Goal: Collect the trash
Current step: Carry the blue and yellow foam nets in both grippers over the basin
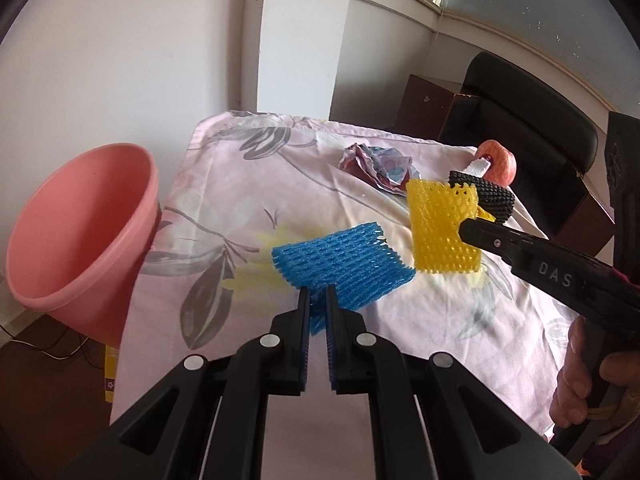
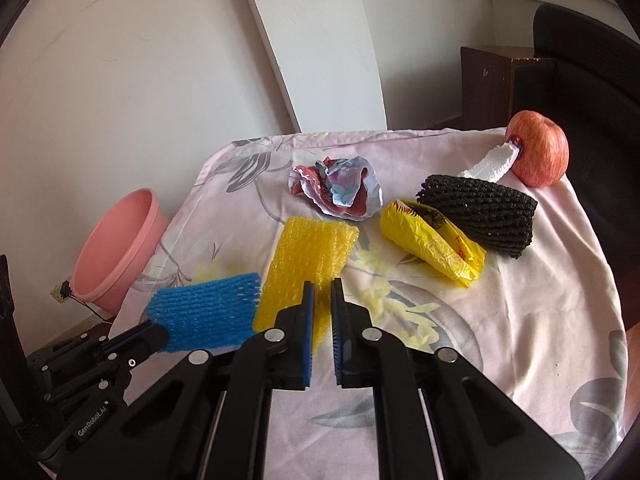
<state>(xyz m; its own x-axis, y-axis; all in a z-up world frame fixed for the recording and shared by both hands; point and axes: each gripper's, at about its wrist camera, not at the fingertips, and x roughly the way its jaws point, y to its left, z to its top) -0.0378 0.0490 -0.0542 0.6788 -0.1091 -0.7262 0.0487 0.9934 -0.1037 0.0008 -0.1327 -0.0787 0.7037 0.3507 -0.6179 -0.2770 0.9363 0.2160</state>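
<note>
At the far left, beside the table's edge, stands a pink bucket (image 1: 80, 236), its mouth tilted toward the table. The table is covered by a pale pink flowered cloth (image 2: 520, 320). The left gripper (image 1: 317, 298) has its jaws pressed together on the near edge of a blue foam net (image 1: 340, 264), pinching it and holding it raised off the cloth. Just right of it, the right gripper (image 2: 322, 292) has its jaws pressed together on the near end of a yellow foam net (image 2: 308, 264), which hangs lifted beside the blue one; the two nets sit close together, edges nearly touching. A hand (image 1: 580, 380) grips the handle of the right gripper at the right of the left wrist view. Farther back, near the middle of the cloth, lies a crumpled paper wrapper (image 2: 336, 192). To its right rests a yellow plastic bag (image 2: 432, 240), touching a black foam net (image 2: 480, 212) behind it. At the far right corner sits a red apple (image 2: 538, 154) with a white foam net (image 2: 492, 164) leaning against it
</note>
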